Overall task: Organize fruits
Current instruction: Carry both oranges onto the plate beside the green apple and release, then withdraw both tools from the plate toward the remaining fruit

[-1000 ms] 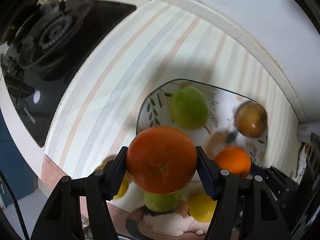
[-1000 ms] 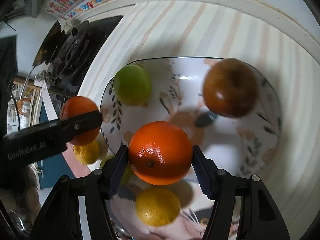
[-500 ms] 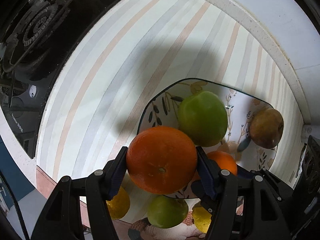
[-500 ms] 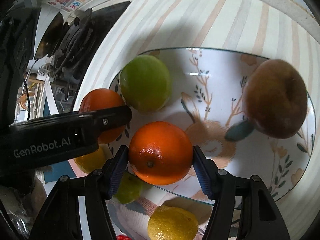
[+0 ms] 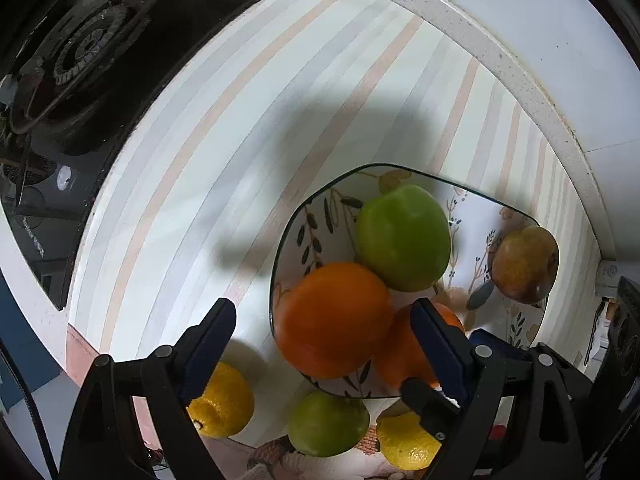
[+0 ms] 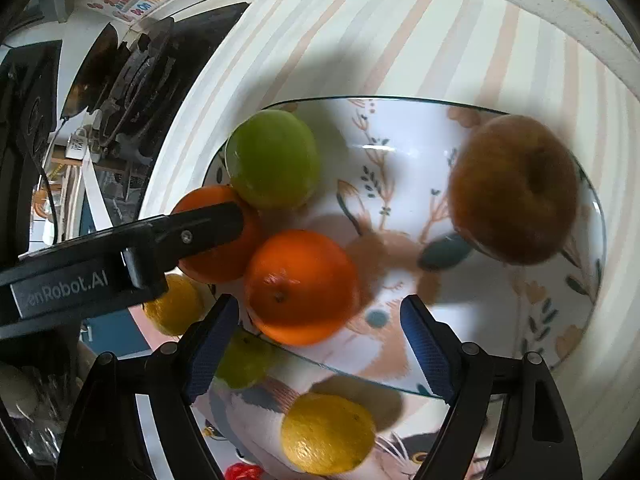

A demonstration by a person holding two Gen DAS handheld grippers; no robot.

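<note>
From the left wrist, the left gripper (image 5: 324,344) points down over the near-left corner of a patterned bowl (image 5: 520,328) that stands on a striped counter (image 5: 192,168). Its jaws are opening. An orange (image 5: 334,320) lies between them, inside the bowl against its near-left rim, and neither pad presses on it: it is released. Touching it on the far side is a green apple (image 5: 402,236), and just right of it a second orange (image 5: 400,350) shows partly behind the right pad. A brownish apple (image 5: 524,264) sits at the bowl's right side, well apart from the others. Outside the bowl, near its front rim, lie a lemon (image 5: 222,400) to the left, a green fruit (image 5: 328,424) in the middle and another lemon (image 5: 408,440) to the right. A black stove (image 5: 88,40) fills the far-left corner beyond the bowl.

From the right wrist, the right gripper (image 6: 320,332) hangs over the bowl's near rim (image 6: 360,376), its jaws opening too. The second orange (image 6: 300,286) rests in the bowl between the pads but clear of both, so it is let go. The left gripper's finger (image 6: 200,228) lies across the first orange (image 6: 222,236) at the bowl's left edge. The green apple (image 6: 274,160) touches that orange; the brownish apple (image 6: 514,190) sits at the bowl's right. A lemon (image 6: 328,432) lies in front of the bowl.
</note>
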